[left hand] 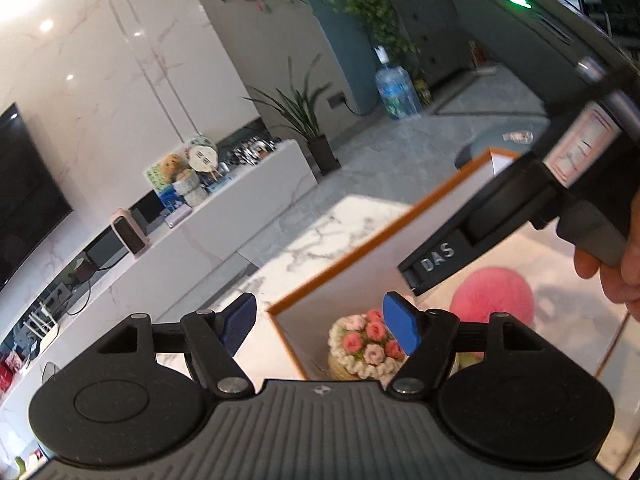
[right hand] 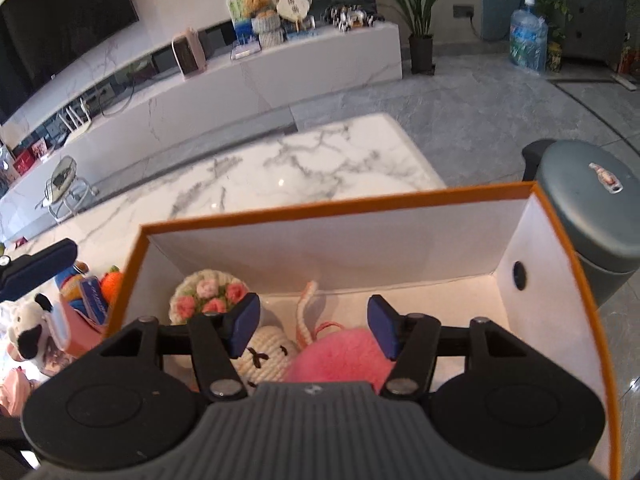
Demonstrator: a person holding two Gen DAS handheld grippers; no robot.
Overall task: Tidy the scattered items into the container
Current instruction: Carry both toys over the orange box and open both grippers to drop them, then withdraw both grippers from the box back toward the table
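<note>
Both grippers hover at the box [right hand: 400, 200], an orange-edged carton with white walls standing on a marble table [right hand: 280, 168], and both look to be at the release end of a drop. The right gripper [right hand: 314, 326] hangs over the box with its blue pads apart and nothing pressed between them; below it inside the box lie a pink plush [right hand: 340, 354], a white knitted bunny [right hand: 266, 354] and a crocheted flower cake [right hand: 210, 292]. The left gripper [left hand: 320, 320] sits at the box's near-left corner, its jaws likewise apart and empty, with the cake showing just beyond them in the box. The step in hand seems to be letting go and clearing the box. More items wait outside the box's left wall: a cow plush [right hand: 26, 330], an orange toy [right hand: 110, 282] and a blue packet [right hand: 92, 294], bunched together. The next move probably calls for lifting one gripper clear of the rim, swinging it left of the box to that pile, and closing on a single soft piece without dragging its neighbours. Beyond the box, a grey stool [right hand: 592, 208] stands at its right corner, and across a grey floor from the box a long white console [right hand: 240, 76] carries toys under a wall-mounted TV [right hand: 60, 20].
</note>
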